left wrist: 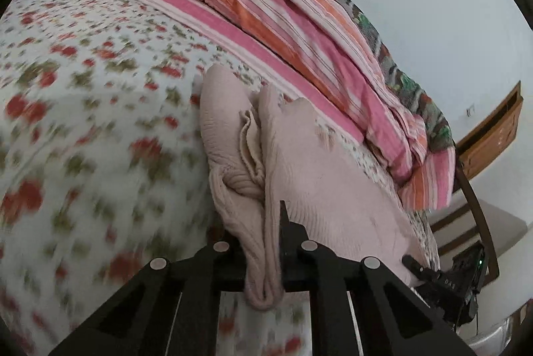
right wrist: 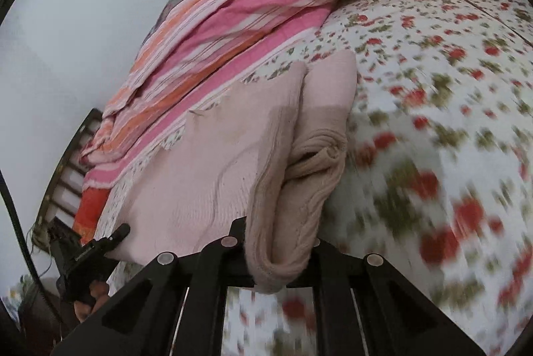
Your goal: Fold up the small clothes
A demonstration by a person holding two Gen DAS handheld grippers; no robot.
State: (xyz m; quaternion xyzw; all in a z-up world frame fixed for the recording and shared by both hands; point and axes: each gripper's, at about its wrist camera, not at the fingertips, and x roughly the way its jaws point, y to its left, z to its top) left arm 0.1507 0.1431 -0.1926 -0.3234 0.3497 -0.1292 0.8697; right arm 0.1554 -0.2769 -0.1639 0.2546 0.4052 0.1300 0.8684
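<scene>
A pale pink knit garment [left wrist: 316,156] is held stretched above the floral bedsheet [left wrist: 83,89]. My left gripper [left wrist: 263,242] is shut on one bunched edge of it. My right gripper [right wrist: 279,242] is shut on the other bunched edge; the garment [right wrist: 206,163] hangs folded between them. The right gripper also shows in the left wrist view [left wrist: 443,286] at the garment's far corner, and the left gripper in the right wrist view [right wrist: 90,252], held by a hand. The fingertips are hidden in the cloth.
A pink and orange striped quilt [left wrist: 266,6] lies bunched along the far side of the bed, also in the right wrist view [right wrist: 250,6]. A wooden headboard [left wrist: 493,143] and white wall stand behind. The sheet is motion-blurred.
</scene>
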